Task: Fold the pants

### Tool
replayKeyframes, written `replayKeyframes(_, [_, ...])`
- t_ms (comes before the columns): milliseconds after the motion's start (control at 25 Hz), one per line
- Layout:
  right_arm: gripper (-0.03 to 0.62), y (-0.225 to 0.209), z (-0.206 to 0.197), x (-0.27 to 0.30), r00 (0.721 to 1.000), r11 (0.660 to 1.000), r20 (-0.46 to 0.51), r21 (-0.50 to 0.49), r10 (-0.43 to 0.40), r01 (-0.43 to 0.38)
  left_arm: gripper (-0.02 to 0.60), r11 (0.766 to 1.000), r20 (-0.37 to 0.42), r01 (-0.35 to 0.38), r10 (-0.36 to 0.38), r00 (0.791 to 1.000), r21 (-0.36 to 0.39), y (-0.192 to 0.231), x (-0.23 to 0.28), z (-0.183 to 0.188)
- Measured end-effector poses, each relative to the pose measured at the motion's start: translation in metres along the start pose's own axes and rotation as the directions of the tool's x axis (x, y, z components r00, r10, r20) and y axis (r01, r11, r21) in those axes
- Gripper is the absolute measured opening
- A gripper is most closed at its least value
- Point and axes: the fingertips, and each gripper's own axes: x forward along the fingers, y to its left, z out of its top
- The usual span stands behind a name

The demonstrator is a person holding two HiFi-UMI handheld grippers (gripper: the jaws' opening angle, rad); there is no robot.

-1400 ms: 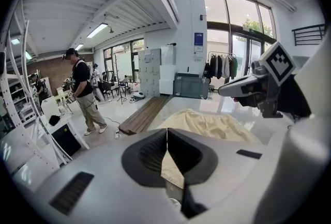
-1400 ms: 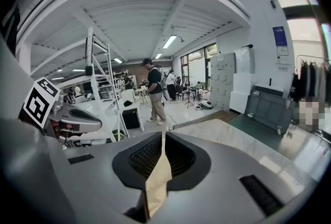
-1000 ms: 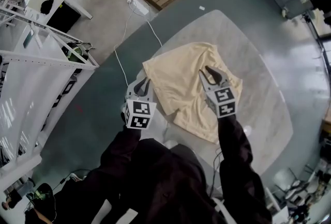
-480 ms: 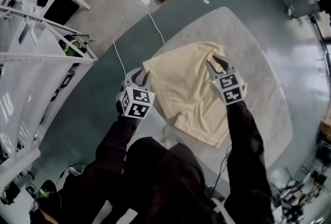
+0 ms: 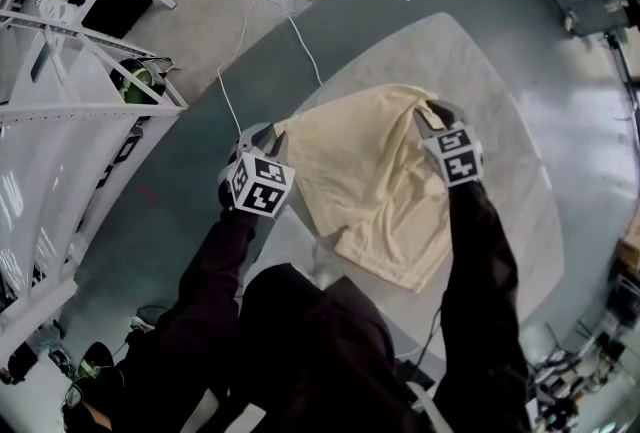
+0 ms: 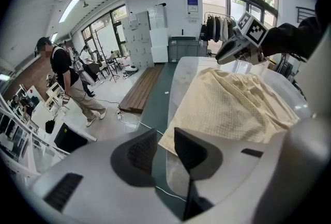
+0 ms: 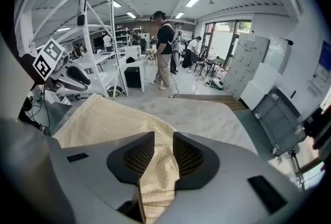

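While the pants (image 5: 370, 186) lie on the tabletop (image 5: 505, 111), the left hand-held gripper (image 5: 262, 132), jaws just opening, gapes beside a corner; the right hand-held gripper (image 5: 433, 110), likewise opening, loosely straddles cloth.

The pale yellow, waffle-textured fabric pants (image 5: 370, 171) lie spread and mostly flat on the round pale marbled tabletop (image 5: 500, 91), seemingly already folded over once. One far corner is bunched into a raised ridge. The other reaches the tabletop's edge.
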Motion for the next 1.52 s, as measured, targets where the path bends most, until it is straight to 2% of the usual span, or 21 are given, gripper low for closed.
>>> replayKeyframes(480, [0.100, -0.051, -0.022, 0.035, 0.993, 0.995, -0.106, -0.089, -0.057, 0.047, 0.094, 0.996, -0.039, 0.075, -0.073, 0.997, 0.049, 0.005, 0.027, 0.001])
replayKeyframes(640, [0.100, -0.055, -0.027, 0.043, 0.988, 0.991, -0.150, -0.134, -0.040, 0.019, 0.094, 0.994, -0.054, 0.092, -0.089, 0.995, 0.059, 0.004, 0.032, -0.003])
replayKeyframes(920, [0.098, -0.056, -0.039, 0.061, 0.977, 0.987, -0.214, -0.157, -0.015, -0.019, 0.094, 0.990, -0.063, 0.125, -0.122, 0.991, 0.057, 0.005, 0.039, -0.007])
replayKeyframes(1200, [0.077, -0.052, -0.041, 0.063, 0.969, 0.993, -0.245, -0.108, 0.028, -0.056, 0.094, 0.982, -0.064, 0.181, -0.178, 0.982, 0.056, 0.001, 0.043, -0.009])
replayKeyframes(1400, [0.071, -0.053, -0.044, 0.063, 0.969, 0.993, -0.247, -0.110, 0.015, -0.044, 0.094, 0.978, -0.084, 0.205, -0.201, 0.976, 0.035, 0.003, 0.044, -0.016])
replayKeyframes(1520, [0.058, -0.050, -0.044, 0.063, 0.969, 0.984, -0.247, -0.175, -0.020, -0.024, 0.094, 0.976, -0.098, 0.219, -0.216, 0.971, 0.016, 0.003, 0.048, -0.021])
